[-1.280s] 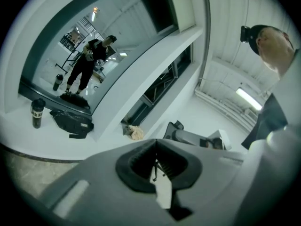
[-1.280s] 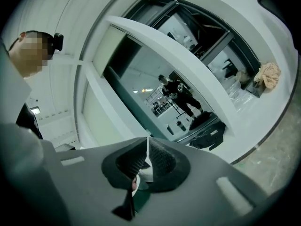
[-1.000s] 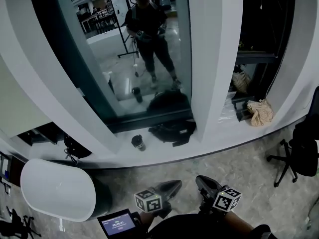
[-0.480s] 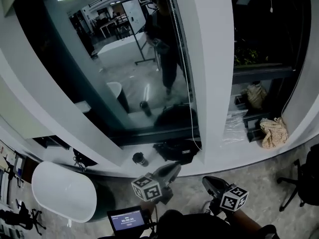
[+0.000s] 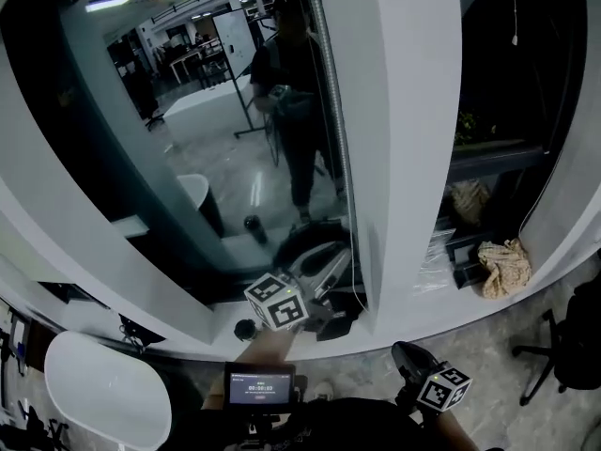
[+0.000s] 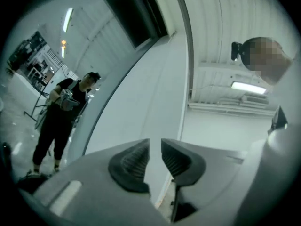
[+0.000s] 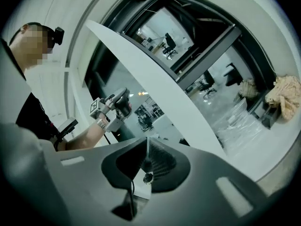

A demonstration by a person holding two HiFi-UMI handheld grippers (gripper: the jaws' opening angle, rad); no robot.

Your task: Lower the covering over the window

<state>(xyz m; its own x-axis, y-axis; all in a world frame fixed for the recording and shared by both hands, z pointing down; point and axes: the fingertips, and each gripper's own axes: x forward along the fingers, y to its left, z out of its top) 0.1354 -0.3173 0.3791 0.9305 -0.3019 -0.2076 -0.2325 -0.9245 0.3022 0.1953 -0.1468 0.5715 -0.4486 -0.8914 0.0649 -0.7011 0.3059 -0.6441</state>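
Pointing at the window [image 5: 216,158], the left gripper [image 5: 329,266] sits just below the middle of the head view, at about 6 o'clock. Its jaws are opening. The left gripper view shows a gap between its two pads [image 6: 134,161]. Only the white pillar [image 6: 155,93] shows through that gap, so nothing is pinched there.

A thin bead chain [image 5: 331,120] hangs down the right edge of the glass. It runs from 12 o'clock to the middle of the head view, right against the pillar. Its low end is just beside the left gripper, at the gripper's 3 o'clock. I cannot tell if they touch. The covering itself cannot be made out in any view. The glass is dark and shows the person like a mirror.

The right gripper [image 5: 410,355] is low in the head view, at 5 o'clock, close to the person's body. Its jaws are pressed together and they hold nothing.

A black bag [image 5: 333,319] lies on the sill under the left gripper. A dark cup [image 5: 246,329] stands at the bag's 9 o'clock. A beige cloth [image 5: 504,268] lies far off at 4 o'clock.
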